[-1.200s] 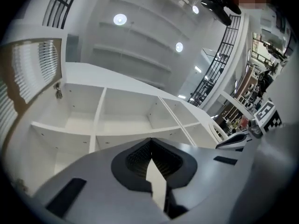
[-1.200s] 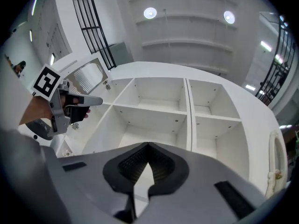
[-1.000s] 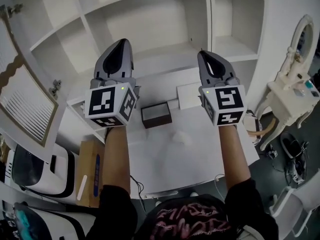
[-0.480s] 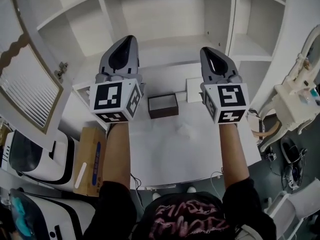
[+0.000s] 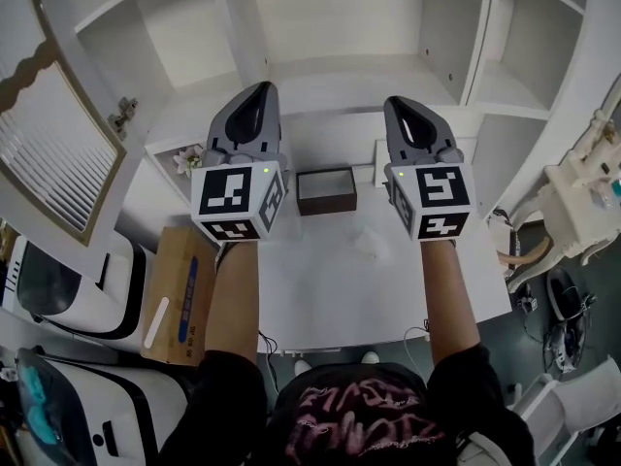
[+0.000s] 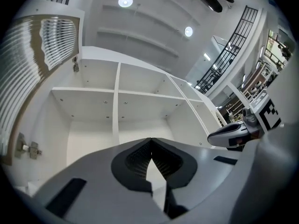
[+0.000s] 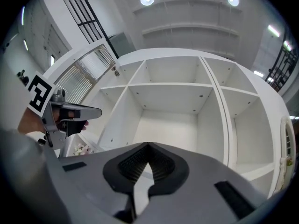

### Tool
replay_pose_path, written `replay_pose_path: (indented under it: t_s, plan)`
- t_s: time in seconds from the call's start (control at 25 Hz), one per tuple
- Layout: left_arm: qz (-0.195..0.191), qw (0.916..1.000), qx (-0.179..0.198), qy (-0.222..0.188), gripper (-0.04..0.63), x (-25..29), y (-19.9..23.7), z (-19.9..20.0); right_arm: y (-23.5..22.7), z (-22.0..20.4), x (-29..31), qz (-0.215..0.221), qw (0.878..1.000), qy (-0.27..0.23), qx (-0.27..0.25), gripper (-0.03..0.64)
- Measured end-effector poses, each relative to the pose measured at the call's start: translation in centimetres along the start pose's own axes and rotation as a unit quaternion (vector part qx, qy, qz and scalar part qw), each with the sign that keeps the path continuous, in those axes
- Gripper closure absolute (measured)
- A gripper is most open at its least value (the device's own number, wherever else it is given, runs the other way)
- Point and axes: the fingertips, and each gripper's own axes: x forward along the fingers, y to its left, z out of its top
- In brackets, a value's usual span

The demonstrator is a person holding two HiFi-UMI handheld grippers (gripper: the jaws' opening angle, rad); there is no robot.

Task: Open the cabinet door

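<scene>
Cabinet door (image 5: 53,153), far left, stands open: rigid, probably light louvred panel; take its free edge. Left gripper (image 5: 258,95) and right gripper (image 5: 403,107) are clenched, empty.

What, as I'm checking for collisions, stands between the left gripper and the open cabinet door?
Nothing visible does. The left gripper, jaws shut and empty, faces the shelves; the cabinet door stands open to its left, only air between.

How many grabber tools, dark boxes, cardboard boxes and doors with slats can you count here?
Grippers: 2 (left gripper, right gripper)
Dark box: 1
Cardboard box: 1
Slatted cabinet door: 1
Total: 5
</scene>
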Motion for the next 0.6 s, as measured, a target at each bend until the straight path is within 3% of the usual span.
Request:
replay_pose_path:
  t_s: [0.6]
  plan:
    - [0.021, 0.9947, -0.045, 0.09, 0.58, -4.3, -0.4, -10.1, 4.0, -6.5, -0.9, 0.031, 0.998, 0.051, 0.035, 0.603]
